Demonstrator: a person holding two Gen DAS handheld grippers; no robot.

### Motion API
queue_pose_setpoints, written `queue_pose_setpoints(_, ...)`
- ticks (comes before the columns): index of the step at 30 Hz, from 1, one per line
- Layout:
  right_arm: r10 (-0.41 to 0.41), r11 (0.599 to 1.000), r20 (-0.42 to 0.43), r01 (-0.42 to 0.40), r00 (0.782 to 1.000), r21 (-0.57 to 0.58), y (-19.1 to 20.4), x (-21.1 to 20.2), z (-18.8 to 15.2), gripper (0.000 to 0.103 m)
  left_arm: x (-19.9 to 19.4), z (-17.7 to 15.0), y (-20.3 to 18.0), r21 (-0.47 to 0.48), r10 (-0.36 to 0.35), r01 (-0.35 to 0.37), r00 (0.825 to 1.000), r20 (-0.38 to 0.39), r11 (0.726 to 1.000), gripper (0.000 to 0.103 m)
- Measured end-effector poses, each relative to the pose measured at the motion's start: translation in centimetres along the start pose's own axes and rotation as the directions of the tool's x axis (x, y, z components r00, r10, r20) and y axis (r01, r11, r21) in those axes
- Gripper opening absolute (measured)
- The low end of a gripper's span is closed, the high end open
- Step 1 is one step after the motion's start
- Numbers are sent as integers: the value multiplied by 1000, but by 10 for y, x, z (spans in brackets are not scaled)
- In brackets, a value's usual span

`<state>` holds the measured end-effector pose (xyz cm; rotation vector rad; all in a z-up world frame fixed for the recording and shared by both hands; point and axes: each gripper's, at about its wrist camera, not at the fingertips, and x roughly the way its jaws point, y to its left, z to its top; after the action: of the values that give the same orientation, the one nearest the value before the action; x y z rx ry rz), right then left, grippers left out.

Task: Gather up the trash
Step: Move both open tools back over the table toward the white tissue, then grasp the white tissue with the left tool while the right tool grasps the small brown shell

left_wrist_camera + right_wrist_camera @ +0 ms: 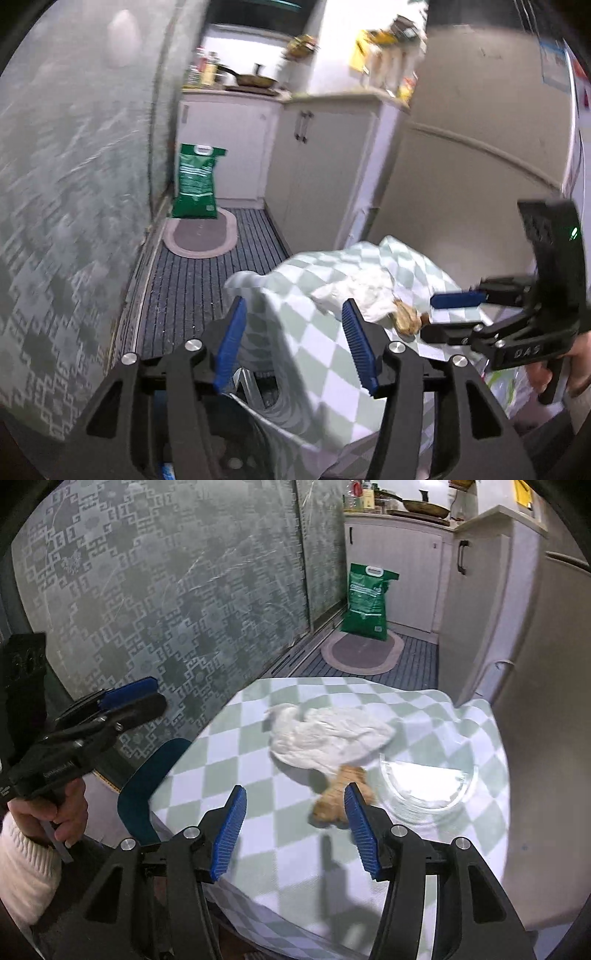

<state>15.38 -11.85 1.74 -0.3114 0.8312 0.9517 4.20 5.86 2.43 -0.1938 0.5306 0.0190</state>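
Note:
A crumpled white tissue [325,734] lies on a small table with a green-and-white checked cloth [236,746]. A brown peel-like scrap [332,801] lies just in front of it. My right gripper [295,834] is open and empty, low over the cloth, with the scrap by its right finger. My left gripper [295,350] is open and empty at the table's left edge. The tissue [351,291] and scrap [406,319] show in the left wrist view too, beside the right gripper [443,314].
A clear glass plate [428,782] sits on the cloth right of the scrap. A dark blue chair back [147,786] stands at the table's left. A green bag [367,602] stands on an oval mat by white cabinets. A fridge [535,701] is close on the right.

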Motion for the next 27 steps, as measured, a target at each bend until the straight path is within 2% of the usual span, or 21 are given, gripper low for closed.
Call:
queue_pose_setpoints(6,-14,1000,22,14,1000,14,-21,-14,-9,56,39,8,-22,57,-31,37,994,-108,998,59)
queue_pose_setpoints(9,-22,999,22,22,1000,27,-31,-18,-14,56,59,8,-29,64,-28,38,988,-155,997,54)
queue_pose_setpoints(10,-27,999,20,26,999,31,-35,-18,-16,56,63,9,-30,67,-30,41,986,-162,997,51)
queue_pose_setpoints(17,-30,999,-2,30,1000,43,-51,-18,-26,56,89,13,-46,96,-27,49,975,-220,994,49)
queue_pose_setpoints(19,-24,999,-10,24,1000,37,-51,-17,-28,56,97,11,-47,101,-7,32,970,-243,994,35)
queue_pose_setpoints(21,-18,1000,-16,19,1000,18,-48,-16,-29,56,103,8,-46,96,2,24,965,-262,995,28)
queue_pose_setpoints(23,-12,1000,-22,12,1000,-7,-45,-14,-31,56,102,9,-45,84,-7,29,966,-259,996,25)
queue_pose_setpoints(24,-13,1000,-23,12,1000,-17,-43,-13,-32,56,103,9,-46,86,1,22,966,-259,996,18)
queue_pose_setpoints(27,-7,1000,-36,7,999,-25,-40,-9,-33,56,102,9,-45,84,3,18,968,-251,996,11)
